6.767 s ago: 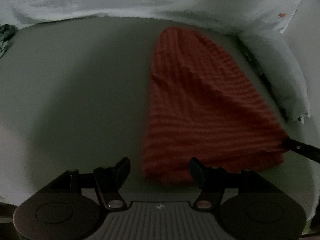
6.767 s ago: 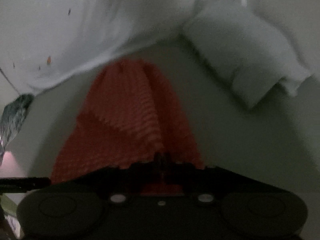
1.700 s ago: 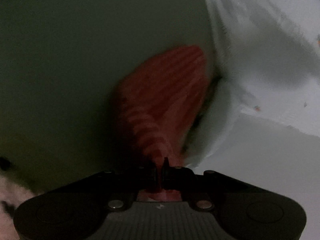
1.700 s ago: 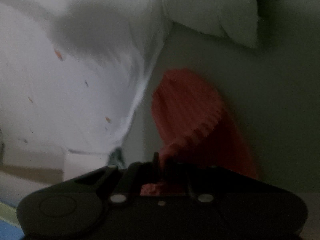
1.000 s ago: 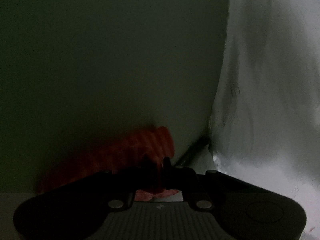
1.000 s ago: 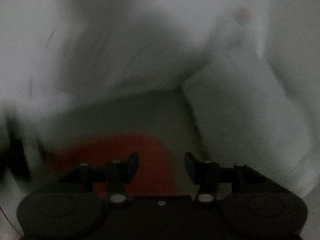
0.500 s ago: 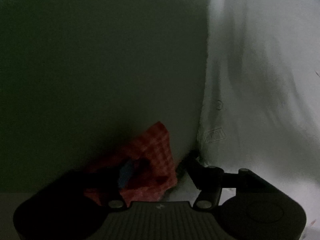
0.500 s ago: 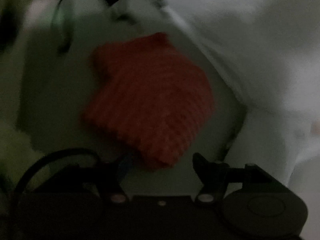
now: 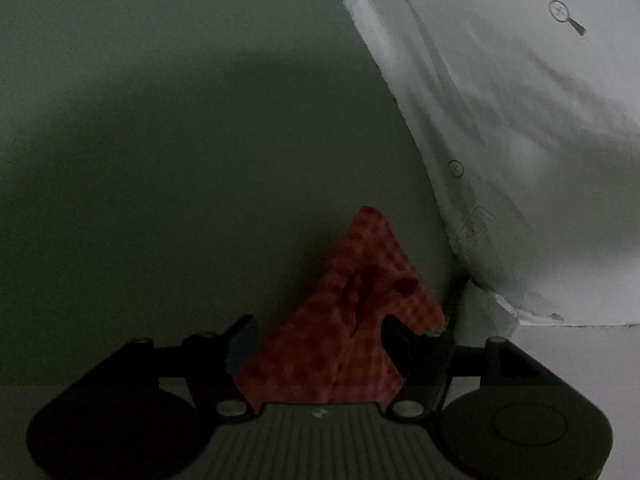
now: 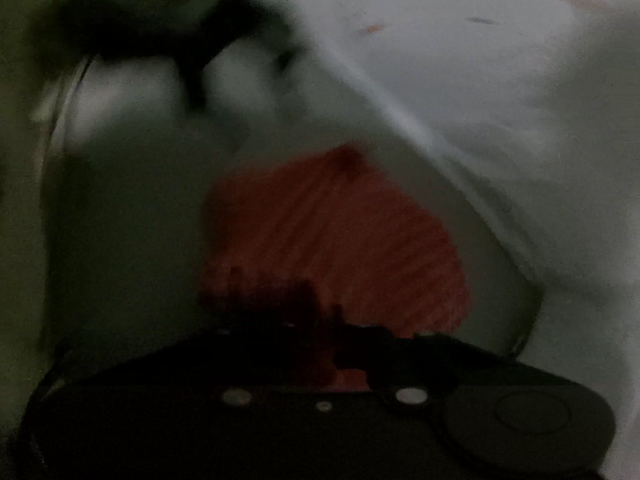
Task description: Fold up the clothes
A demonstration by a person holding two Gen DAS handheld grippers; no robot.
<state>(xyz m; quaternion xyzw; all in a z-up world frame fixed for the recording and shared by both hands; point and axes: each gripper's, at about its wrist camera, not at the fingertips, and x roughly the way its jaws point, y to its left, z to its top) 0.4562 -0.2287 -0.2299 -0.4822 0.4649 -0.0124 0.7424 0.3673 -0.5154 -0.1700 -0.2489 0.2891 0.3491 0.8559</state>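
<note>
Surface: a flat grey-green bed sheet [image 9: 168, 152], dim and shadowed, carries everything in view.

Bedding: a rumpled white printed quilt [image 9: 528, 128] is heaped along the right edge of the visible bed and runs diagonally across both views.

Garment: the orange-red checked knit garment [image 9: 352, 312] lies on the sheet just beside the quilt's edge, apart from it by a narrow strip of sheet. In the left wrist view it appears as a compact wedge, its long axis running away from the camera and tapering to a point at the far end; a raised crease runs down its middle. In the right wrist view, which is blurred, it shows as a broad rounded patch. Whether this is a finished fold or a partly gathered one cannot be settled.

Left gripper [image 9: 316, 340]: released, fingers spread wide to either side of the garment's near end, holding nothing.

Right gripper [image 10: 336, 344]: fingers lost in dark and blur against the garment's near edge; grip state cannot be told.

Judgement on handling: any further fold would go best with both near corners pinched squarely, the cloth lifted evenly, and the central crease pressed flat. The knit is limp and is likely to bunch. Keep it clear of the quilt.
</note>
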